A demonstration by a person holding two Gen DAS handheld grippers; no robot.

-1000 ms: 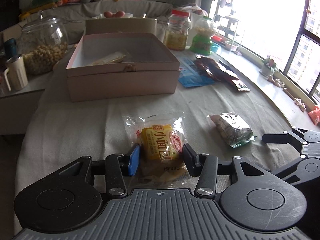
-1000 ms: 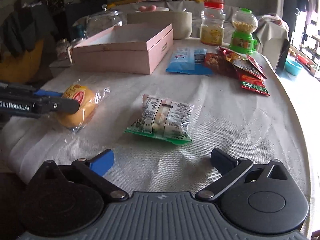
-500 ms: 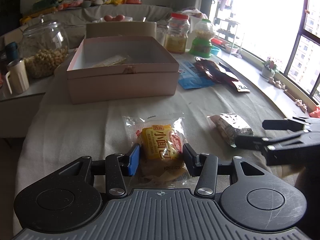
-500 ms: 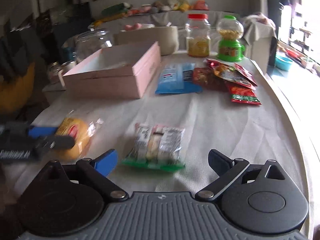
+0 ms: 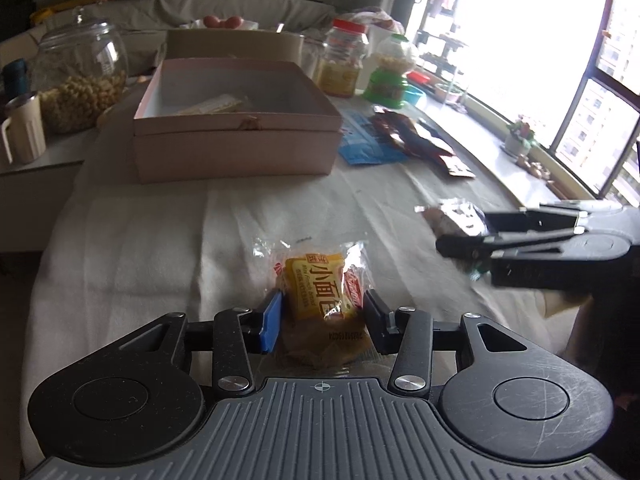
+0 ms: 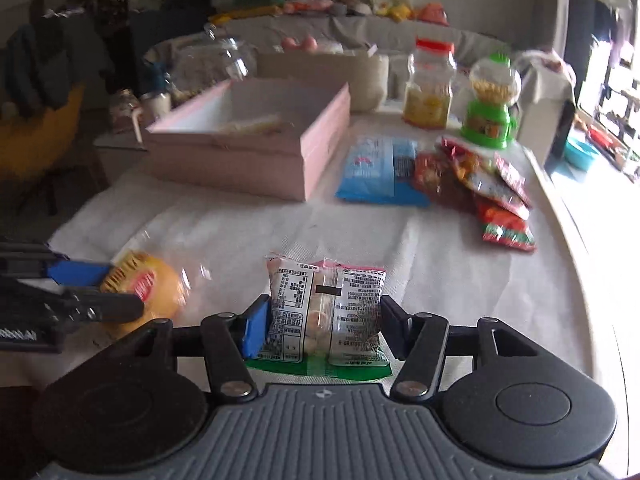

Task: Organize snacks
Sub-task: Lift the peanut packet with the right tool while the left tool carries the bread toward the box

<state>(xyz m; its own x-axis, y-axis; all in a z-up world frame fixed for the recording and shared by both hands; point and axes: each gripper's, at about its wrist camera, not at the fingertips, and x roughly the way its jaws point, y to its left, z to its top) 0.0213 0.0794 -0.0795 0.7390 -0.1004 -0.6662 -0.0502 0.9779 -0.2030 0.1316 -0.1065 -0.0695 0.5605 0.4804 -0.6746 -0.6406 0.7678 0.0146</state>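
A yellow bread packet [image 5: 320,296] lies on the white tablecloth [image 5: 160,240], close in front of me. My left gripper [image 5: 322,320] has it between its pads; the jaws are closing and both pads touch the wrapper. The right wrist view shows that gripper [image 6: 124,288] clamping the bun [image 6: 156,288] from the left. My right gripper [image 6: 322,328] is closing on a clear snack packet with a green edge [image 6: 324,312], gripping its sides. In the left wrist view this packet [image 5: 452,220] hangs above the cloth in the right gripper [image 5: 464,232].
An open pink box [image 5: 236,152] with one wrapped snack inside stands behind. A blue packet [image 6: 380,172] and several red packets [image 6: 480,176] lie to its right. A glass jar [image 5: 80,80], a mug [image 5: 22,128], a red-lidded jar [image 5: 344,60] and a green dispenser [image 5: 390,76] stand at the back.
The right gripper came over the green-edged packet, closed on it and lifted it off the cloth. The left jaws narrowed onto the bread packet, which stayed in place.
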